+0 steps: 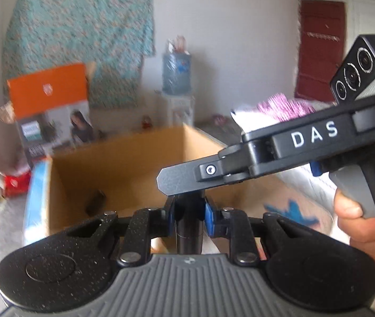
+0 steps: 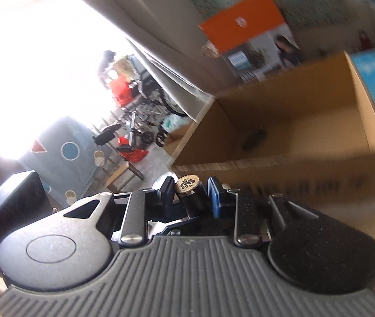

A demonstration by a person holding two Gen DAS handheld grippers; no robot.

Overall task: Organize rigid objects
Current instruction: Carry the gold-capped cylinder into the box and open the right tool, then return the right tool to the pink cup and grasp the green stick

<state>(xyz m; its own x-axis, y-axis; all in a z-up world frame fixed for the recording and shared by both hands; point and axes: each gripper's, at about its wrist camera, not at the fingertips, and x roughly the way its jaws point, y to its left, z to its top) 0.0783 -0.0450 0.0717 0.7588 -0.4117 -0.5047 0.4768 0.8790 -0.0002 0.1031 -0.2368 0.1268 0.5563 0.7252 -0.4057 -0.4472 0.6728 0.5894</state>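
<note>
Both grippers [image 1: 188,211] [image 2: 191,195] clamp one black tube [image 1: 188,227] between them.

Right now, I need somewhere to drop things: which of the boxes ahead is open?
The plain brown cardboard box in front: its top gapes, with a dark item lying inside. The orange-topped printed box behind it shows only its outside.

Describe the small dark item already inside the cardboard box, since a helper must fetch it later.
Find the open brown cardboard box in front of the orange-topped carton. Look at its floor, near the wall beside the blue panel. The small dark object is the only item visible in there; blur hides its details.
</note>
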